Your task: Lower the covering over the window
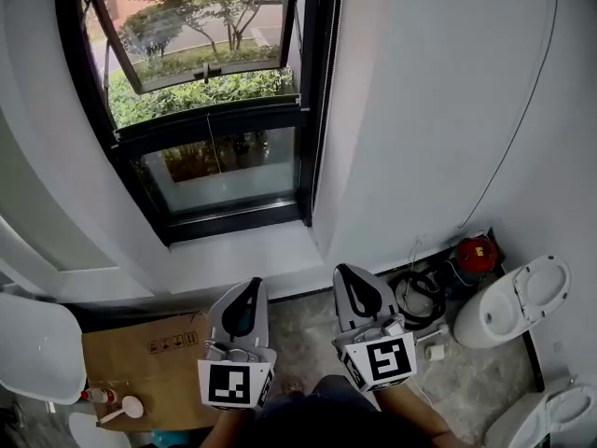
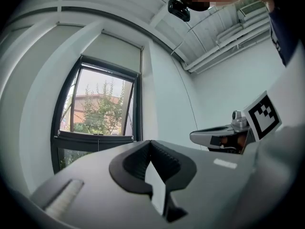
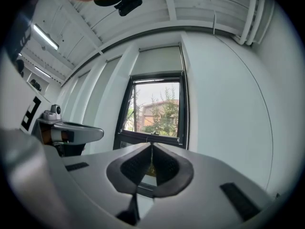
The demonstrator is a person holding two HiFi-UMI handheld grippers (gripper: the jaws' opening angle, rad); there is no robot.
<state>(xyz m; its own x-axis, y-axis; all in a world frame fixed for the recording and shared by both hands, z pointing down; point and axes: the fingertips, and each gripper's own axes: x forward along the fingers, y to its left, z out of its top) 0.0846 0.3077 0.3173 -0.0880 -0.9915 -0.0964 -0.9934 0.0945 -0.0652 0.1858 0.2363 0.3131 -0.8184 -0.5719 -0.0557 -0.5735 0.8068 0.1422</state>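
Note:
A black-framed window [image 1: 210, 110] fills the upper left of the head view, its top sash tilted open. In both gripper views a pale roller blind [image 2: 118, 51] [image 3: 159, 61] sits rolled high, covering only the top of the glass. A thin cord [image 1: 326, 82] hangs along the window's right frame. My left gripper [image 1: 250, 289] [image 2: 150, 144] and right gripper [image 1: 347, 274] [image 3: 152, 147] are held side by side low in front of the sill. Both point at the window, well short of it. Each is shut with nothing between its fingers.
On the floor at the right lie a black cable coil [image 1: 418, 297], a red object [image 1: 476, 255] and white round fixtures [image 1: 518, 301]. At the left lies flat cardboard [image 1: 149, 367] beside a white chair [image 1: 37, 343]. A thin wire [image 1: 522, 110] runs down the white wall.

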